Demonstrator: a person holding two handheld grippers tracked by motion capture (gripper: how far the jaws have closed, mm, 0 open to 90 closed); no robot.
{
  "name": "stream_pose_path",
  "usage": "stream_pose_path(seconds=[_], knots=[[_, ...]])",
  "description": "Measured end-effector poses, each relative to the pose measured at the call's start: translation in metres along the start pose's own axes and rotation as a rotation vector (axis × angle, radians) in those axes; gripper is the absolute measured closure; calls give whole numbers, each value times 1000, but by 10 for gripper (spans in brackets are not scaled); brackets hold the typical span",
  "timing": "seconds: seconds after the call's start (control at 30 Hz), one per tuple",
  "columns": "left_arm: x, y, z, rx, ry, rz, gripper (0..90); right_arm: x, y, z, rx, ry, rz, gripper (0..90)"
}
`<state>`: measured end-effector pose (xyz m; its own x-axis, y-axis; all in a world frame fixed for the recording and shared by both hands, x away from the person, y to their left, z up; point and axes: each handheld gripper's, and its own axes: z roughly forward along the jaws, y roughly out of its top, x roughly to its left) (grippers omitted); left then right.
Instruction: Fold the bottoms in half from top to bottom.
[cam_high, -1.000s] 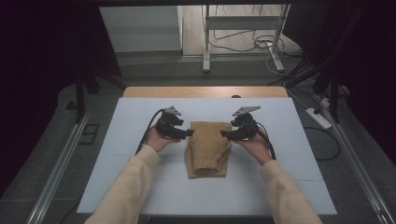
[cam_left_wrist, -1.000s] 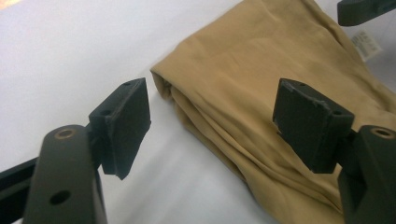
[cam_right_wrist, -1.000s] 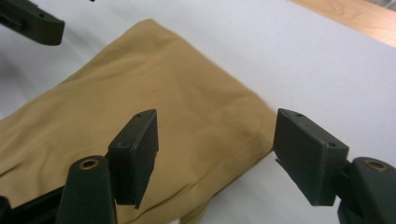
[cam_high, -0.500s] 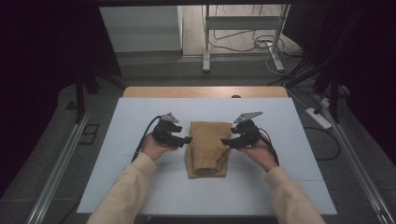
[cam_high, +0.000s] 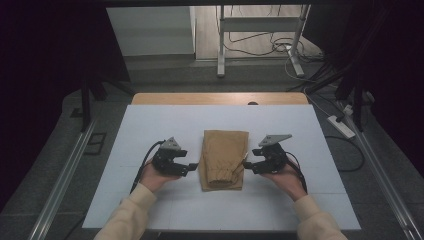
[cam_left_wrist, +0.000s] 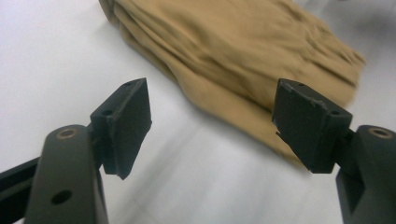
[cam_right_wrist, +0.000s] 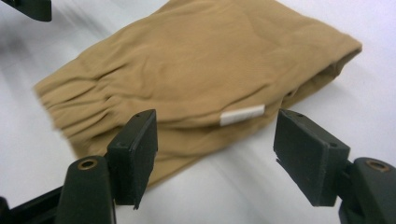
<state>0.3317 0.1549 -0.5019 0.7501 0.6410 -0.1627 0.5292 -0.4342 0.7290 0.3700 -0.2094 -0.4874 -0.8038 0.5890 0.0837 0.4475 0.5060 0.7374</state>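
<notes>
a small white tag (cam_right_wrist: 242, 115) is sewn on the edge of the folded tan cloth (cam_high: 222, 159); no writing can be read on it. the cloth lies mid-table on the white sheet (cam_high: 150, 125). the left gripper (cam_high: 191, 167) and right gripper (cam_high: 246, 165) sit just beside it, one each side, jaws spread, holding nothing. cables (cam_high: 260, 42) lie on the floor beyond.

In the left gripper view the folded tan cloth garment (cam_left_wrist: 243, 51) ahead of the spread black jaws is blurred and cut off by the top edge, its nearest corner being hidden behind the right-hand jaw, while its underside is nowhere seen.
</notes>
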Motion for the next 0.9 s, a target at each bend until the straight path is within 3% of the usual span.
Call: stream_pose_path(seconds=[0.2,0.5,0.9], knots=[[-8,-18,-12,5,-5,-6,278,7,-19,-16,-7,2,-6,309],[-17,-32,-23,-3,-16,-17,278,9,-48,-36,20,-11,12,309],[-20,-45,-27,7,-17,-29,278,8,-69,-56,6,-30,26,309]])
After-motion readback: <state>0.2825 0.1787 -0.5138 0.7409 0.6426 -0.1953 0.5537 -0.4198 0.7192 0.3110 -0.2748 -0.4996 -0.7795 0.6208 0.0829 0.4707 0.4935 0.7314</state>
